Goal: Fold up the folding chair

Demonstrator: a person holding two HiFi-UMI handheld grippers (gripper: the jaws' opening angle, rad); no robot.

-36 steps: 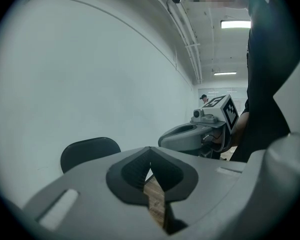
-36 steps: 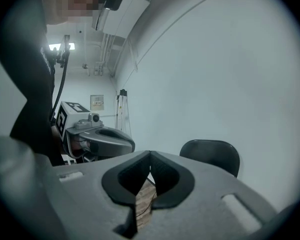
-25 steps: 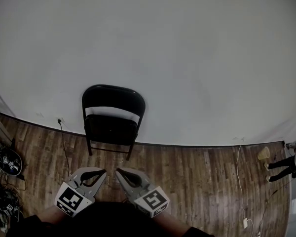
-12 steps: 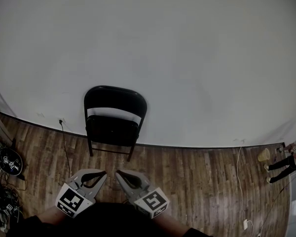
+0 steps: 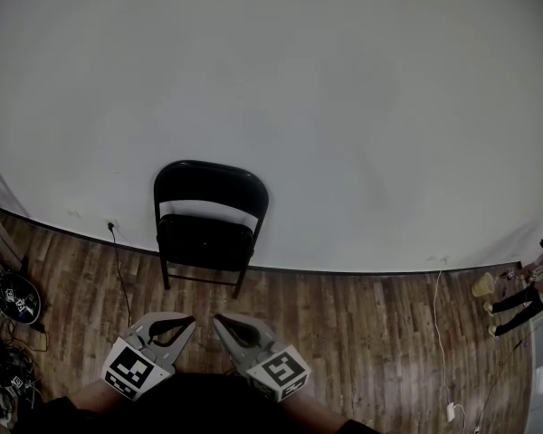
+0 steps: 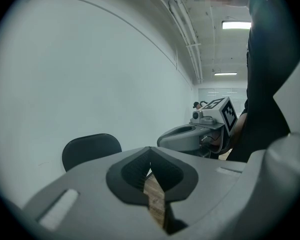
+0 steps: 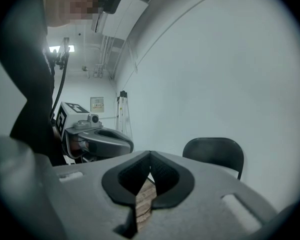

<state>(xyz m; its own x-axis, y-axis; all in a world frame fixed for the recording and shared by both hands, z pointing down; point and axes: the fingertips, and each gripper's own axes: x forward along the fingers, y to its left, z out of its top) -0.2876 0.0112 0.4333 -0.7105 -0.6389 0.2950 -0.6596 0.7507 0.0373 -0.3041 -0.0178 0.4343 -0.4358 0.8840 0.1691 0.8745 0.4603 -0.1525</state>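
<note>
A black folding chair (image 5: 208, 224) stands unfolded against the white wall, seat facing me, a stride or so ahead of both grippers. Its backrest (image 6: 90, 149) shows left of centre in the left gripper view, and the chair (image 7: 215, 154) appears at the right in the right gripper view. My left gripper (image 5: 189, 316) and right gripper (image 5: 217, 318) hang side by side near my body, tips angled toward each other. Both are shut with nothing between their jaws. Neither touches the chair.
The wood floor (image 5: 344, 324) runs between me and the wall. A cable (image 5: 119, 269) drops from a wall socket left of the chair. Gear and cables (image 5: 9, 306) pile at the far left. A person (image 5: 534, 292) crouches at the far right beside a white cord (image 5: 439, 324).
The grippers have kept still. The chair sits slightly lower and to the right in the head view from a small head shift. The person at the far right has moved.
</note>
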